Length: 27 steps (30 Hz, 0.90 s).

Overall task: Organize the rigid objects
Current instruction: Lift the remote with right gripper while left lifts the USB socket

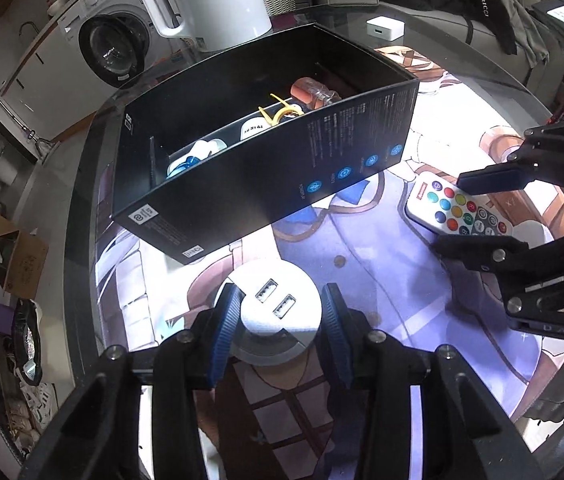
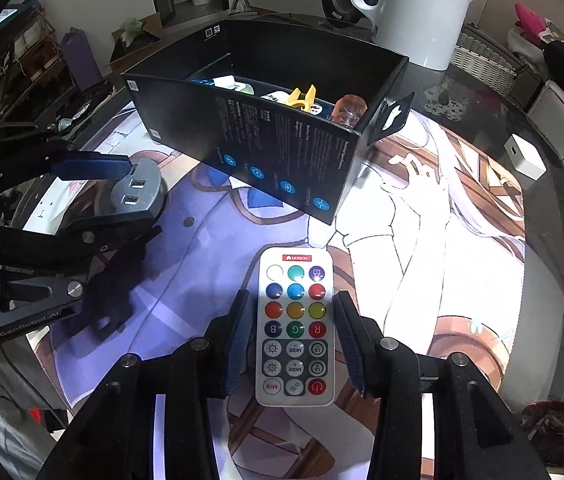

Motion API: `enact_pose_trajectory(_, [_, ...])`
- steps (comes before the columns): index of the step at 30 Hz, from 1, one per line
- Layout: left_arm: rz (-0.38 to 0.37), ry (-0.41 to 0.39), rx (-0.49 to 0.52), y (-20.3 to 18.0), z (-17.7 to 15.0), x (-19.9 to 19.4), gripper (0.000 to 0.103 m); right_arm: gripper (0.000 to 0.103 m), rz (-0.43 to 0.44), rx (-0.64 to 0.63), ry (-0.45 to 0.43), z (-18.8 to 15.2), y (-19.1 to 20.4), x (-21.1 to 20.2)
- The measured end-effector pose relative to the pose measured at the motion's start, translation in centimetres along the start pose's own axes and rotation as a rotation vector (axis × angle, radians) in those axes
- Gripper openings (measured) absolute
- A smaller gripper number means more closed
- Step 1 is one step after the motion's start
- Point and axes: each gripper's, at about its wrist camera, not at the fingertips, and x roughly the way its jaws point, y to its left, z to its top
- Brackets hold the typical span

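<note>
Steeply tilted down, left fingers (image 1: 280,332) straddle the USB hub (image 1: 274,312), right fingers (image 2: 295,344) the remote (image 2: 295,332), unclamped.

A: Black rectangular cardboard box (image 1: 266,168), top open, sits on the printed mat. Inside: yellow plastic clip (image 1: 282,114), clear amber bottle (image 1: 313,94) on its side, some white items.

B: Outside it?

A: Round white USB charger puck (image 1: 272,300), two ports up, flat on the mat near the box. White slim remote (image 2: 295,330) with coloured buttons, face up, flat, in front of the box.
</note>
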Motion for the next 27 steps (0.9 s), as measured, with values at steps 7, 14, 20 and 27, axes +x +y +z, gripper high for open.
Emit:
enact_pose_trajectory(7, [0.004, -0.008, -0.009, 0.4, 0.1, 0.3, 0.056, 0.051, 0.017, 0.021, 0.019, 0.0, -0.7, 0.1])
enact_pose_trajectory(14, [0.023, -0.016, 0.019, -0.3, 0.7, 0.6, 0.046, 0.044, 0.016, 0.019, 0.031, -0.3, -0.7, -0.1])
enact_pose_trajectory(20, [0.012, -0.053, 0.027, -0.4, 1.2, -0.7, 0.013, 0.039, 0.000, 0.015, 0.020, -0.4, -0.4, -0.4])
enact_pose_trajectory(27, [0.057, -0.047, 0.027, 0.4, 0.7, -0.3, 0.063, 0.039, -0.007, 0.017, -0.005, -0.4, -0.4, -1.1])
